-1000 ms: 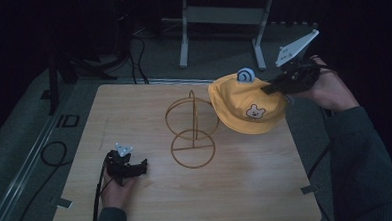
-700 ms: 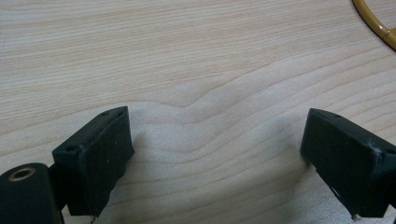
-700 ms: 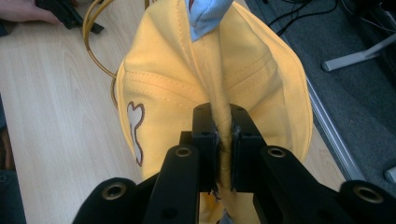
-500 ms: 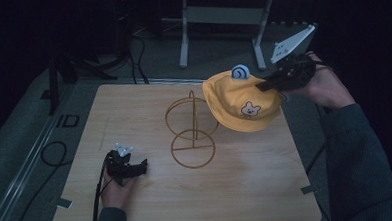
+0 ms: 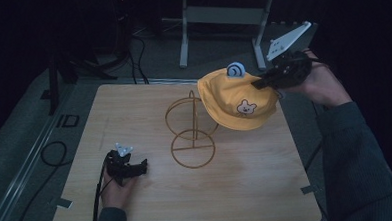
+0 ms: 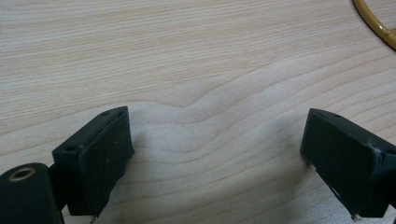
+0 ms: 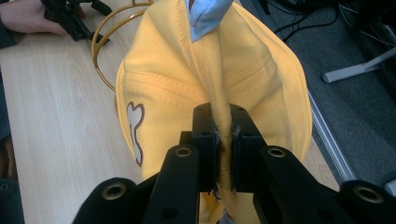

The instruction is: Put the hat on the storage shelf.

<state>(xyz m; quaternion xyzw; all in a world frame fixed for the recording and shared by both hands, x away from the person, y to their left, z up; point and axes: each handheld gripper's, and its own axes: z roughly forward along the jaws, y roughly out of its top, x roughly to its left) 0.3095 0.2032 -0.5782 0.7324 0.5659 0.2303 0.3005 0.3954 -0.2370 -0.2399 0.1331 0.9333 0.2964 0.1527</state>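
Note:
A yellow bucket hat (image 5: pixel 236 101) with a small animal face and a blue ear hangs in the air over the table's back right, just right of a gold wire stand (image 5: pixel 191 130). My right gripper (image 5: pixel 261 81) is shut on a pinched fold of the hat (image 7: pixel 210 84); in the right gripper view the fabric runs up between the two jaws (image 7: pixel 222 135). My left gripper (image 5: pixel 139 167) rests on the wooden table (image 5: pixel 247 188) at the front left. Its jaws stand wide apart (image 6: pixel 215 154) over bare wood.
The stand has a round base ring and an upright hoop; a piece of its ring (image 6: pixel 376 23) shows at the top right of the left gripper view. Cables (image 5: pixel 51 154) lie on the grey floor left of the table. A desk frame (image 5: pixel 220 19) stands behind.
My right gripper has carried the hat a little to the left and up, toward the wire stand. The left gripper has kept still.

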